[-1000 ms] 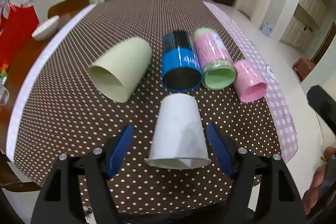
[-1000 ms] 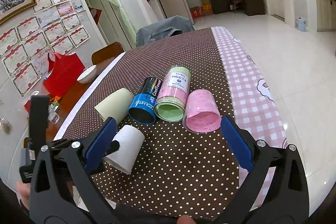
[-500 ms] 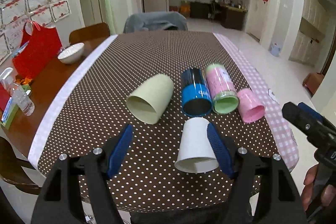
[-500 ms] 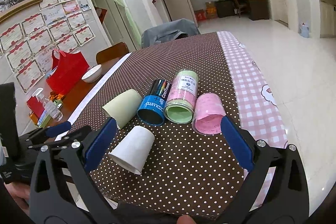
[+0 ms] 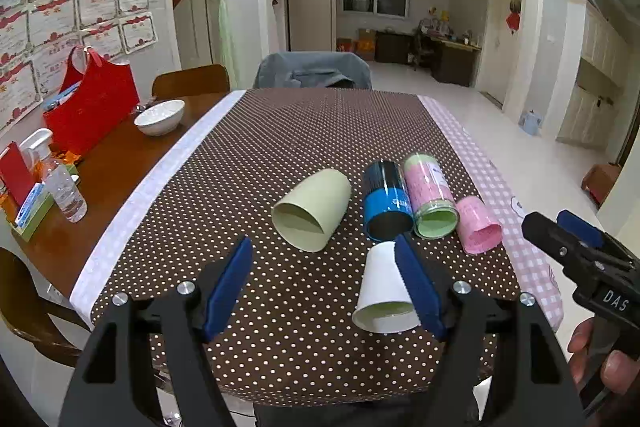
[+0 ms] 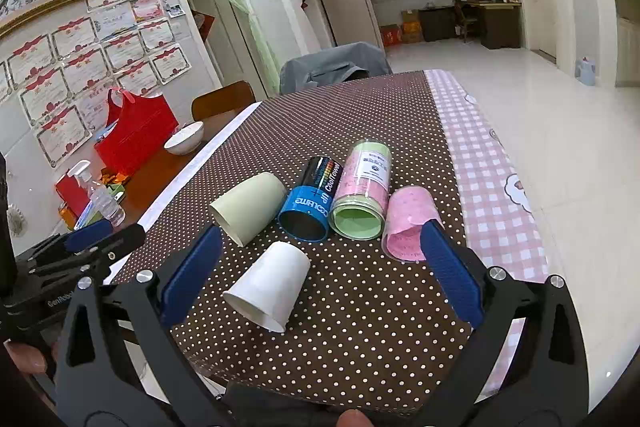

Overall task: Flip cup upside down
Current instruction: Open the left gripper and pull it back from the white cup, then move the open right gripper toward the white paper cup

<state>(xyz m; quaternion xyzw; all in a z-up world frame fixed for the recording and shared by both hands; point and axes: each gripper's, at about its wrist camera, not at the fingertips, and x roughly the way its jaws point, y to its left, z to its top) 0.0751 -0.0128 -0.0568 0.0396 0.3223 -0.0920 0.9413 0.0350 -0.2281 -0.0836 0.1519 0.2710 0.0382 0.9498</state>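
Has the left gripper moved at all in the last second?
Yes. The left gripper has pulled back and up from the table: the white cup, which lay between its open jaws, now looks smaller and sits against the right jaw.

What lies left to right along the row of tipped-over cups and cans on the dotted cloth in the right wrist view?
Pale green cup → blue can → pink-and-green canister → pink cup. The white paper cup lies in front of the row, nearer the camera.

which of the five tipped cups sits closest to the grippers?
The white paper cup, alone in front of the row; the pale green, blue, green-rimmed and pink ones lie behind it.
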